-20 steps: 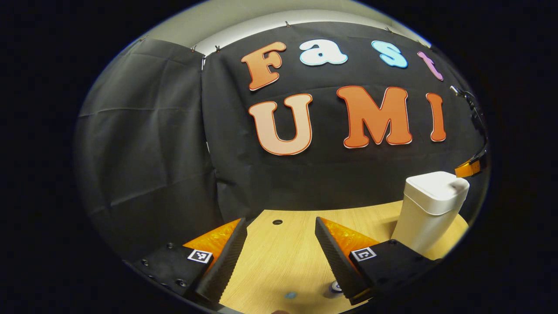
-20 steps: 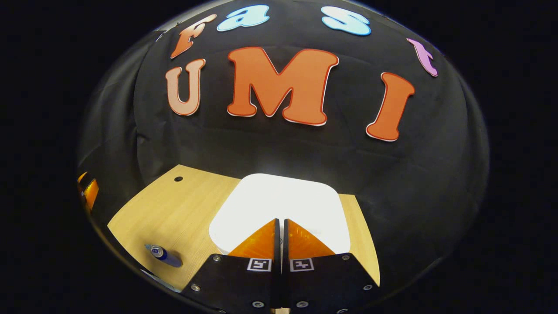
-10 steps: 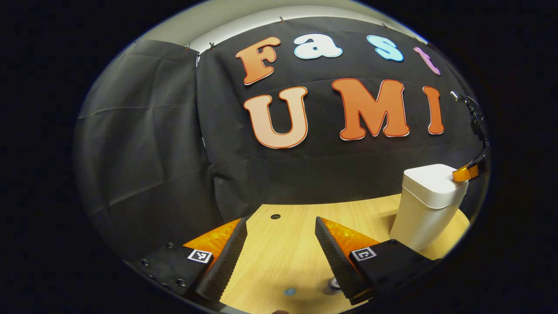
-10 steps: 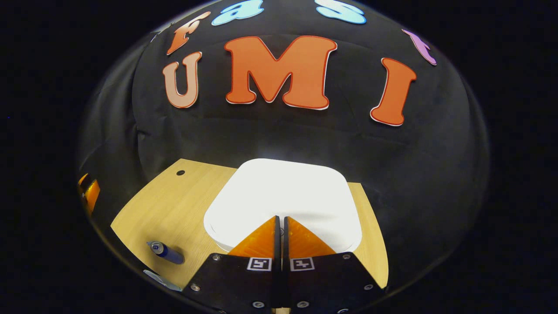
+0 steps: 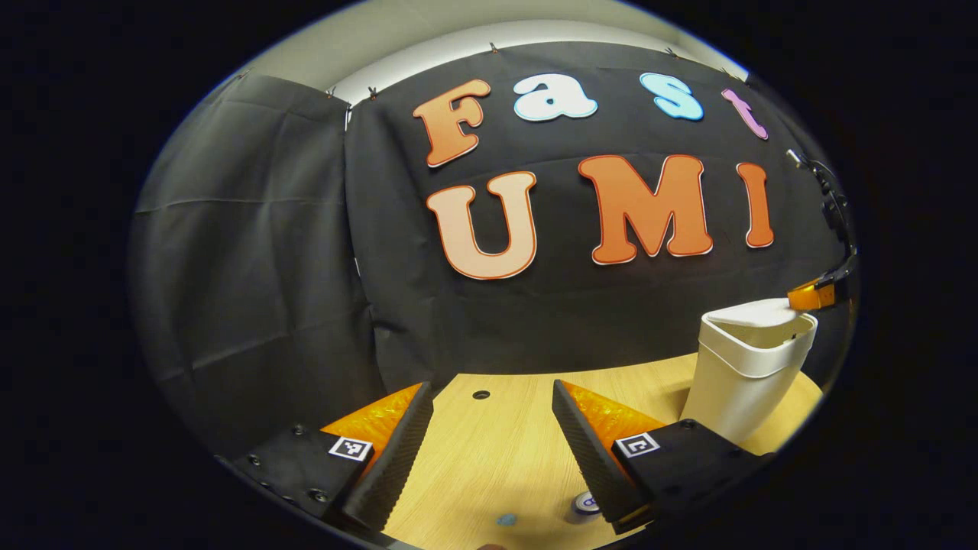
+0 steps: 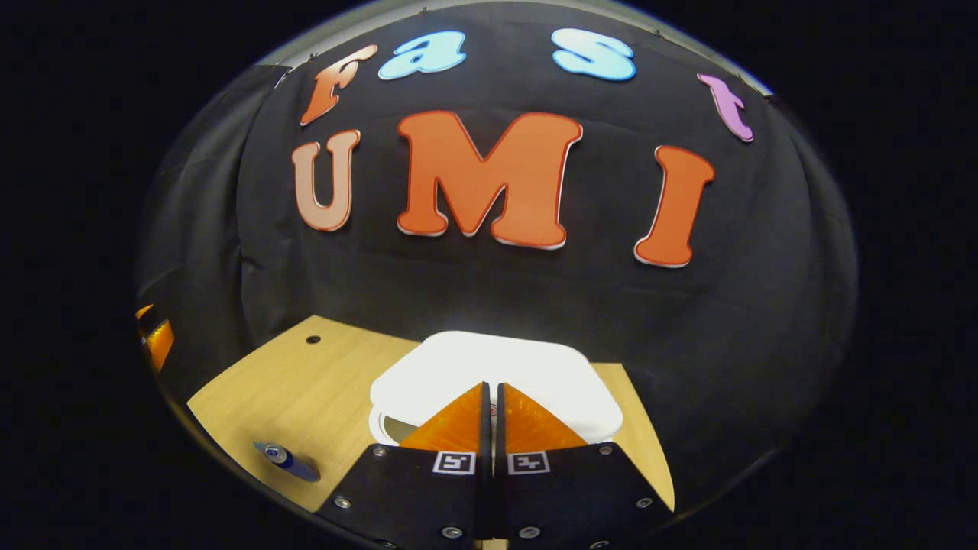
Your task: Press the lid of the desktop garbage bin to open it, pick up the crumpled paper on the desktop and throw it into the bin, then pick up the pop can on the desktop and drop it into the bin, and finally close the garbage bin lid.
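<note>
The white desktop bin (image 5: 745, 374) stands at the right of the wooden table (image 5: 497, 451). Its lid (image 6: 497, 367) is tilted up a little, with a dark gap under the near left edge. My right gripper (image 6: 491, 386) is shut with nothing between its fingers, its tips just over the lid's near edge; it also shows as a tip (image 5: 811, 295) at the lid's right side. My left gripper (image 5: 493, 391) is open above the table, left of the bin. The blue pop can (image 6: 286, 461) lies on its side on the table; its end (image 5: 584, 504) peeks out beside my left gripper's right finger.
A small round hole (image 5: 480, 395) is in the table near the back wall. A small blue spot (image 5: 506, 520) lies on the table near the can. The left gripper (image 6: 157, 340) shows far off at the left edge of the right gripper view.
The right gripper pressed down on the flat lid, then rose; the lid has popped up ajar. The left gripper stayed open, roughly in place.
</note>
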A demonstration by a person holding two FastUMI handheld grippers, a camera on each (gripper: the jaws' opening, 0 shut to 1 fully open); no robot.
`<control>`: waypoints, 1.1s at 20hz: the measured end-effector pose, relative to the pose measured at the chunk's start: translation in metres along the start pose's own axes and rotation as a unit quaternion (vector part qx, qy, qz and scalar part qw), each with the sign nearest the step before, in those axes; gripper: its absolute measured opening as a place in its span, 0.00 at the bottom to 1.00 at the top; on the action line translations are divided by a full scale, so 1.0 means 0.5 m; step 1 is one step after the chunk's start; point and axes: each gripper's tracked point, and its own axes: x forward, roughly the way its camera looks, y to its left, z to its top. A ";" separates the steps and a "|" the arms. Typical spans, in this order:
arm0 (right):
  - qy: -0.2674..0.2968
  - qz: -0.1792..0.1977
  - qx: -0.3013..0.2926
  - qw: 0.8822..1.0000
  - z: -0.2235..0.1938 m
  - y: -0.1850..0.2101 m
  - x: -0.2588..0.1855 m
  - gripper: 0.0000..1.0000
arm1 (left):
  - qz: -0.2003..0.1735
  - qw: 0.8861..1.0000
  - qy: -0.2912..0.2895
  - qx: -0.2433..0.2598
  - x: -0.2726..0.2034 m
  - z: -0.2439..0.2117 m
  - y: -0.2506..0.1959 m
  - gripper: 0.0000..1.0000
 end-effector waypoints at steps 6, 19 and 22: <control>-0.102 -0.005 -0.007 0.995 0.110 -0.002 -0.038 0.02 | -0.001 1.000 -0.020 -0.003 -0.008 0.024 -0.003 1.00; -0.120 0.132 -0.013 0.984 0.043 0.247 -0.122 0.79 | -0.041 0.998 -0.040 0.002 0.012 0.030 0.006 0.99; -0.095 0.132 -0.018 0.987 0.004 0.306 -0.124 0.84 | -0.063 0.997 -0.044 0.003 0.037 0.027 0.027 1.00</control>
